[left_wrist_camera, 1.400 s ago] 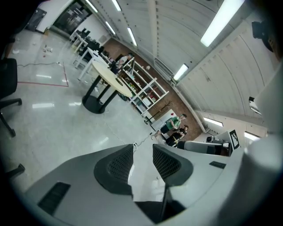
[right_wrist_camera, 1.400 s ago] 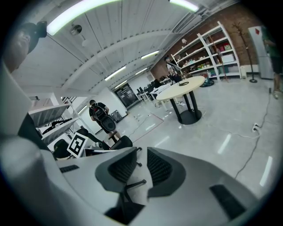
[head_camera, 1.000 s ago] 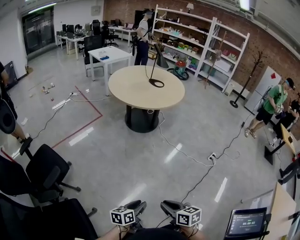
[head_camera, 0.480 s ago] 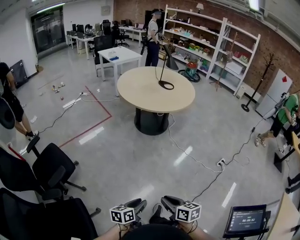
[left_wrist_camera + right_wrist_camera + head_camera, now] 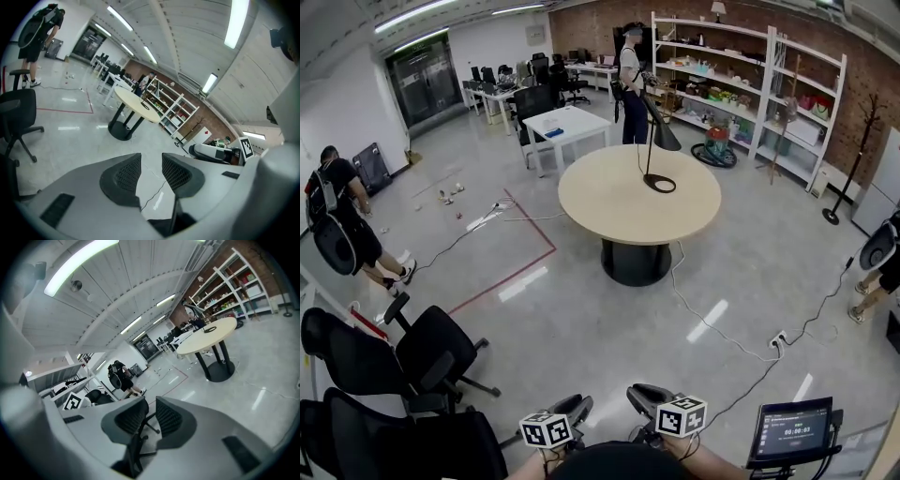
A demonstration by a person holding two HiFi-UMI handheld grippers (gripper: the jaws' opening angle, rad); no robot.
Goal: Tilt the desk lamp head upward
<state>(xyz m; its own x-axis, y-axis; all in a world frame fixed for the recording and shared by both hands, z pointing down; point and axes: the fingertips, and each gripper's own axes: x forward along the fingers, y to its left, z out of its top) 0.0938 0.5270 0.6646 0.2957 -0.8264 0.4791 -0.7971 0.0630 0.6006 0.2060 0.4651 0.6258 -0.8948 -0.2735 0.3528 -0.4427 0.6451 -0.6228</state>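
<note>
Over the last second the round table (image 5: 609,202) had shifted from upper centre toward centre-right of the head view and grown larger, yet glossy grey floor (image 5: 581,319) still separated us from it, so we judged the approach unfinished. The desk lamp (image 5: 665,138) stood on the table's pale matte top, with a thin black stem, a flat ring base (image 5: 659,185) and a dark conical head angled downward. At the bottom edge, the left gripper (image 5: 572,411) and right gripper (image 5: 642,396), grey shells with mesh-textured black pads, had jaws slightly apart, holding nothing.
</note>
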